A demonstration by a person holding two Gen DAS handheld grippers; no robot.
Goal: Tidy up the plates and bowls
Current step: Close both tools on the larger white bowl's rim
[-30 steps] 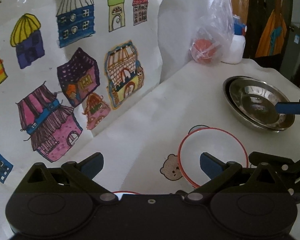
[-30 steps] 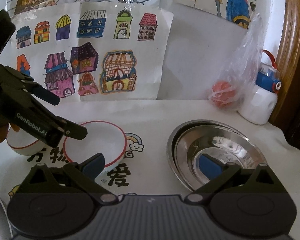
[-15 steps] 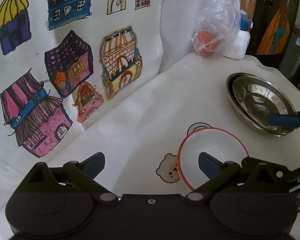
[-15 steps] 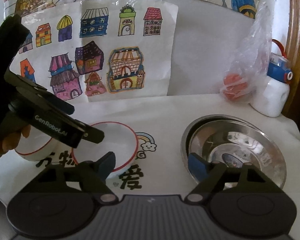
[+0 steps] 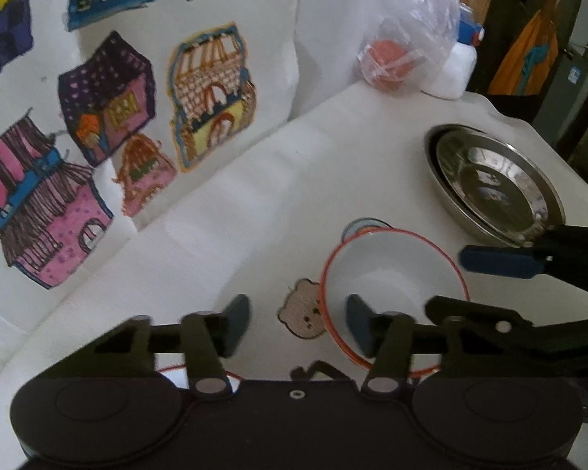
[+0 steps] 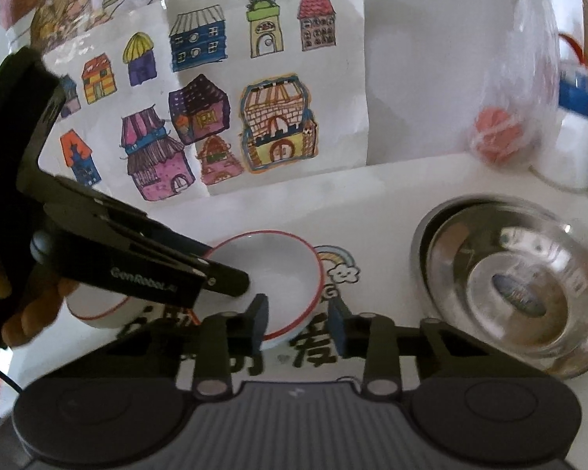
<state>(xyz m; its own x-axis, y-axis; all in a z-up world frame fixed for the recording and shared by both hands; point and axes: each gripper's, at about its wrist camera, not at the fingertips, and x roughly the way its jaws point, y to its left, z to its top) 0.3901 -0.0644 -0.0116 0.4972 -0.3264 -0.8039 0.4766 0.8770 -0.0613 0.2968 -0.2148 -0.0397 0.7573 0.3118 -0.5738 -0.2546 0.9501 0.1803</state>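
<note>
Steel plates (image 6: 505, 290) sit nested; the red-rimmed bowl (image 6: 278, 278) holds nothing.

bowl (image 6: 270, 278) left of 2 nested steel plates (image 6: 517, 293); bag (image 6: 501, 133) behind.

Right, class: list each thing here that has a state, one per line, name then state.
Left gripper: fingers apart, holding nothing.
Right gripper: fingers apart, around the bowl's rim.
Red-rimmed bowl: upright, empty.
Second bowl: upright, mostly hidden.
Steel plates: nested, empty.
Plastic bag: holds something orange.
</note>
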